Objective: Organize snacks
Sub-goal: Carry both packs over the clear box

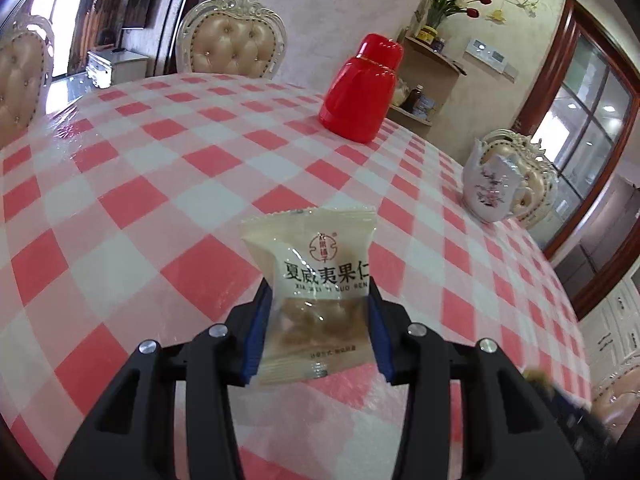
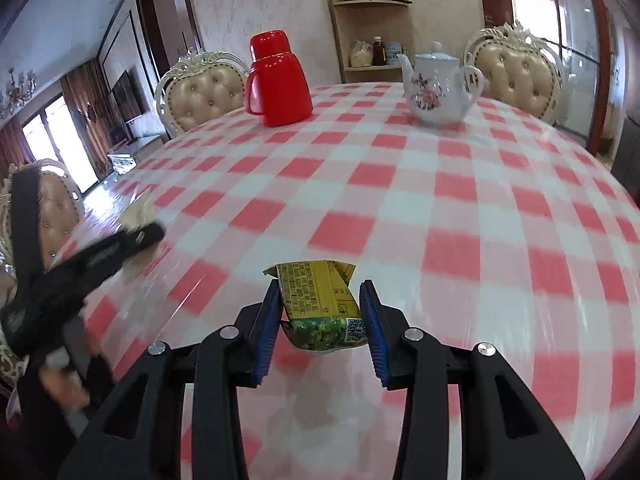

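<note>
My left gripper (image 1: 318, 304) is shut on a clear snack packet of macadamia kernels (image 1: 316, 280) with Chinese print, held upright above the table between the blue pads (image 1: 256, 332). My right gripper (image 2: 320, 312) is shut on a yellow and green snack packet (image 2: 320, 300), held just above the tablecloth. The left gripper also shows blurred at the left of the right wrist view (image 2: 80, 264), with the hand behind it.
A round table with a red and white checked cloth (image 1: 160, 184) fills both views. A red thermos (image 1: 360, 92) (image 2: 278, 80) and a white floral teapot (image 2: 436, 88) (image 1: 492, 188) stand at the far side. Padded chairs (image 1: 232, 40) ring the table.
</note>
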Motion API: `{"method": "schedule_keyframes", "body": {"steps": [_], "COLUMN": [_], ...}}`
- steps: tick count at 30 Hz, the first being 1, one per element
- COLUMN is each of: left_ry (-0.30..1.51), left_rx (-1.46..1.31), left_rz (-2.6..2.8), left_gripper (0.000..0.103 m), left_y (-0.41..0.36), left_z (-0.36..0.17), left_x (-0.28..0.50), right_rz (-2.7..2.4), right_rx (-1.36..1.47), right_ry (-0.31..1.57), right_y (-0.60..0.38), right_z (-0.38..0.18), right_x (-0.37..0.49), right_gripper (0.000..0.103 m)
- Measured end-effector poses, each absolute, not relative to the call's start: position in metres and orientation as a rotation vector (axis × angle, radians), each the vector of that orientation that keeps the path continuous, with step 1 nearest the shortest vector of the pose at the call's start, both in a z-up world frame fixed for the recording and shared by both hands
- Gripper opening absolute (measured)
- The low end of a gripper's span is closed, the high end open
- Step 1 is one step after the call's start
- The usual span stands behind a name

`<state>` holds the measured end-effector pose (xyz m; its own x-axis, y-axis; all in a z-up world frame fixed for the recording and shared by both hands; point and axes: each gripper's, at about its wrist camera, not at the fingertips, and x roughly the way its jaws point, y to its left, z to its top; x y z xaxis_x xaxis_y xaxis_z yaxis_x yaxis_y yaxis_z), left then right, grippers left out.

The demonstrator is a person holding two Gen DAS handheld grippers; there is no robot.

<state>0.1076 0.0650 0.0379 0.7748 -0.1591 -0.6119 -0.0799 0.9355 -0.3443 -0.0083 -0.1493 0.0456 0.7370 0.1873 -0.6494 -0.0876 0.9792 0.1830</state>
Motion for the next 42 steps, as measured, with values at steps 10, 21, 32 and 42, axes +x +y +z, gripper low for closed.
{"method": "schedule_keyframes", "body": {"steps": [10,21,32,42], "left_ry": [0.654,0.593,0.599,0.642], "left_rx": [-0.286,-0.187,-0.148,-0.098], "left_rz": [-0.114,-0.180,-0.159,-0.065], "left_gripper": [0.045,0.045,0.045,0.045], "left_y": [0.044,0.037,0.070,0.125], "left_z": [0.065,0.077,0.076,0.061], "left_x": [-0.013,-0.138,-0.216,-0.269], "right_rz": [0.157,0.162,0.193,0.341], "right_rx": [0.159,0.137,0.083,-0.035], "right_ry": [0.645,0.547,0.497,0.508], "right_y": [-0.174,-0.177,-0.155,-0.079], "right_z": [0.071,0.073,0.085,0.082], "right_x": [-0.103,-0.213,-0.280,-0.311], "right_gripper": [0.039,0.039,0.039,0.039]}}
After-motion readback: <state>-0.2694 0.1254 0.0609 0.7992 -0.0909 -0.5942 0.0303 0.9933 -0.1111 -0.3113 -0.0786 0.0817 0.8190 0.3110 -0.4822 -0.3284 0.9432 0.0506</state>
